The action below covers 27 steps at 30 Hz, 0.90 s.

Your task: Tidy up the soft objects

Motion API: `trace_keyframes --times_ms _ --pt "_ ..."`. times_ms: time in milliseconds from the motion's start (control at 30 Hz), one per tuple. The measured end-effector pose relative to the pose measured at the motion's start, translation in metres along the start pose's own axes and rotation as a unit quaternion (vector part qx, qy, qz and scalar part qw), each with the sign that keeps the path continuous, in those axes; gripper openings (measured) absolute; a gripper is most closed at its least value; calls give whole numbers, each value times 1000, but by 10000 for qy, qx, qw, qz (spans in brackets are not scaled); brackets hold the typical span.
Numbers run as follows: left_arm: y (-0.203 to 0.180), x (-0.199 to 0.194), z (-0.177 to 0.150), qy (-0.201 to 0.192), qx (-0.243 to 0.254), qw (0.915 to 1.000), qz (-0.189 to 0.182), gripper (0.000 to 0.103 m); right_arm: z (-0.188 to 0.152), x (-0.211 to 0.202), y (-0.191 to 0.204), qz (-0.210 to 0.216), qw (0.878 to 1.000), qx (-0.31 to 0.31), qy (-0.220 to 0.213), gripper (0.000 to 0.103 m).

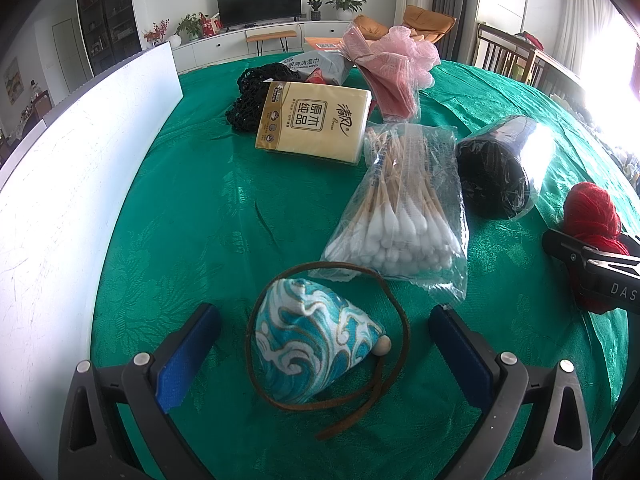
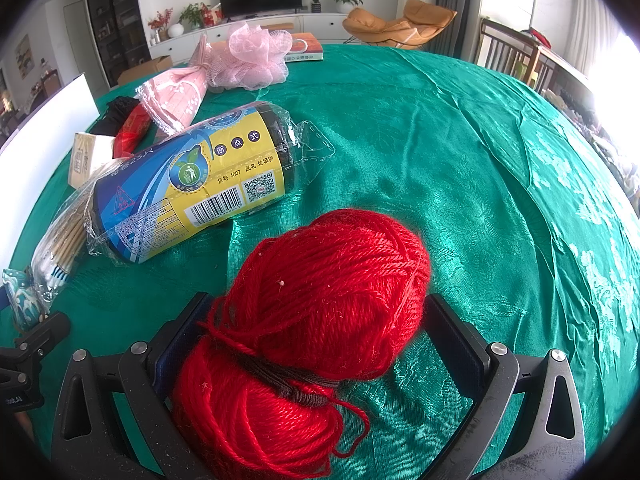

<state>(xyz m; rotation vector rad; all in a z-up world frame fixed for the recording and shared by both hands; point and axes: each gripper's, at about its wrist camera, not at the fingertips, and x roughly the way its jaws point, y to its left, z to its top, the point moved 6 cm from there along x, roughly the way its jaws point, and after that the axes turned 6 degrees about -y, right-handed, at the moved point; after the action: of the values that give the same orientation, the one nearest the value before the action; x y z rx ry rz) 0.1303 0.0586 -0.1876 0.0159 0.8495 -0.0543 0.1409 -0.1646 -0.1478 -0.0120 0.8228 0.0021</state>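
A blue-and-white wave-patterned cloth pouch point(image 1: 316, 344) with a brown cord and a wooden bead lies on the green tablecloth point(image 1: 200, 220). My left gripper point(image 1: 324, 312) is open, one finger on each side of the pouch, neither touching it. A red yarn skein point(image 2: 320, 300) tied with a dark band lies between the fingers of my right gripper point(image 2: 318, 300). This gripper is open too: the skein rests against the left finger, with a gap at the right one. The left wrist view shows the red yarn point(image 1: 588, 216) and the right gripper's body at the right edge.
Ahead lie a bag of cotton swabs point(image 1: 400, 208), a yellow tissue pack point(image 1: 316, 124), a wrapped roll of bin bags point(image 2: 192, 184), a black net point(image 1: 256, 88), wet wipes point(image 1: 316, 64), bagged pink cloth point(image 2: 176, 96) and a pink mesh puff point(image 2: 252, 56). A white board point(image 1: 80, 184) stands along the left.
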Motion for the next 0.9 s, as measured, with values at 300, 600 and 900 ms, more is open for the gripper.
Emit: trace_keyframes --times_ms 300,600,900 --pt "0 0 0 15 -5 10000 13 103 0 0 0 1 10000 -1 -1 102" --pt "1 -28 -16 425 171 9977 -497 103 0 0 0 1 10000 -1 -1 102" --pt "-31 -30 65 433 1263 9855 -1051 103 0 0 0 1 10000 0 0 102"
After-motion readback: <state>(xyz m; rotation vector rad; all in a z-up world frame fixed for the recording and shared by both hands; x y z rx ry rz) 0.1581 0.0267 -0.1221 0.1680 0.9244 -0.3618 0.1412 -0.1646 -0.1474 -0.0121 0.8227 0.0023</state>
